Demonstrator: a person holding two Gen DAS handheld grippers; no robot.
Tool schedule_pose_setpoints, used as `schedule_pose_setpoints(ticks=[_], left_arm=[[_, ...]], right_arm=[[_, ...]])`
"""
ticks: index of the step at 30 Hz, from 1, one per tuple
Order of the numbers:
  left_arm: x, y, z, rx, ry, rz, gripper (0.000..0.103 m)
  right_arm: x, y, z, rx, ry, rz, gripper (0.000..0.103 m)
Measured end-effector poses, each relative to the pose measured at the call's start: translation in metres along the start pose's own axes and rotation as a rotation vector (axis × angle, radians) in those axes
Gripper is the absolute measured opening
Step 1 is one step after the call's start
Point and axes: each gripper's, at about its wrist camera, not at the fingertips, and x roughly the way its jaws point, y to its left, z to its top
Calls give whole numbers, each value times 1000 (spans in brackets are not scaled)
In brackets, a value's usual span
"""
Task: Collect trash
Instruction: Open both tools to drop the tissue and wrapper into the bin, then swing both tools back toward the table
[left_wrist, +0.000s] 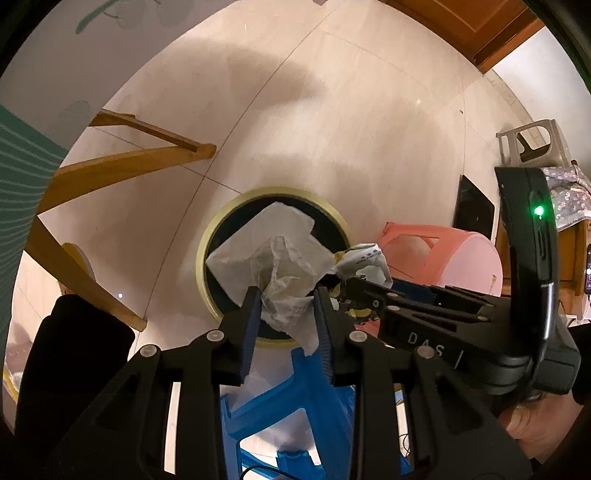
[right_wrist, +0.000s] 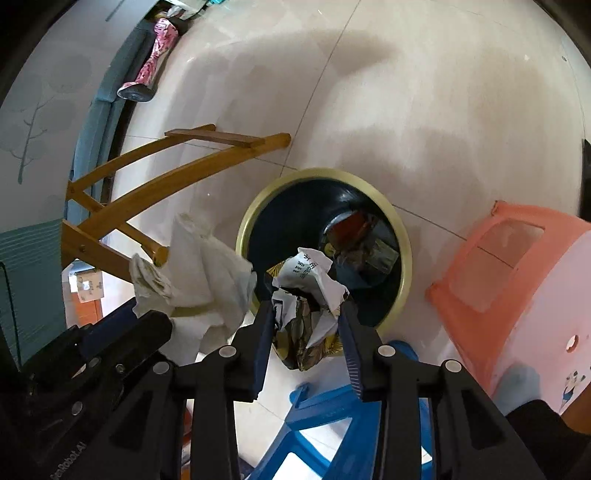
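A round dark trash bin with a yellow rim (left_wrist: 207, 240) stands on the tiled floor below both grippers. My left gripper (left_wrist: 286, 295) points straight down over it, shut on a crumpled white tissue (left_wrist: 280, 258) that hangs above the bin's mouth. In the right wrist view, my right gripper (right_wrist: 306, 306) holds a crumpled printed wrapper (right_wrist: 310, 273) between its blue pads, over the near edge of the bin (right_wrist: 404, 258). Earlier trash (right_wrist: 362, 236) lies at the bin's bottom. The tissue (right_wrist: 207, 273) and the left gripper (right_wrist: 155, 317) show to the left.
A blue plastic stool (left_wrist: 295, 398) sits just under the grippers, near the bin. A pink plastic stool (right_wrist: 517, 280) lies tipped to the right of the bin. Curved wooden furniture legs (right_wrist: 177, 173) reach in from the left. Pale floor tiles lie beyond.
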Motion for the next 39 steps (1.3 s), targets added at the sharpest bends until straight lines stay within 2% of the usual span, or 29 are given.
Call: schedule_pose_setpoints(ticks=[4,5,7,11,18,23,25,32,35,39], left_arm=[[2,2,2,-6,9,-7,29],[1,2,2,-10,11,-6,39],[3,4,3,-18,9,-6,49],[-4,7,2,-46,1,2,49],[-24,2,-7,-61,-9,15,49],[-39,-6,-14,-40,-9,17,49],[-46,-9,-19,-32,-3,16,49],[-95,-33,-35,49,-40,-33,49],[-131,-41,-42,83,-82,-59,49],[-186,-43,-50,109,-158,-98,49]], right_arm=[[5,-1,1,10,11,6,39],[6,0,1,11,12,6,40],[6,1,3,8,12,7,41],[4,4,5,-9,5,19,41],[-11,9,8,-48,-14,-10,41],[-36,13,8,-66,-46,-56,41],[-47,14,6,-61,-44,-98,41],[-99,29,-11,-122,-80,-207,42],[-130,38,-21,-142,-112,-207,41],[-183,61,-38,-179,-201,-166,41]])
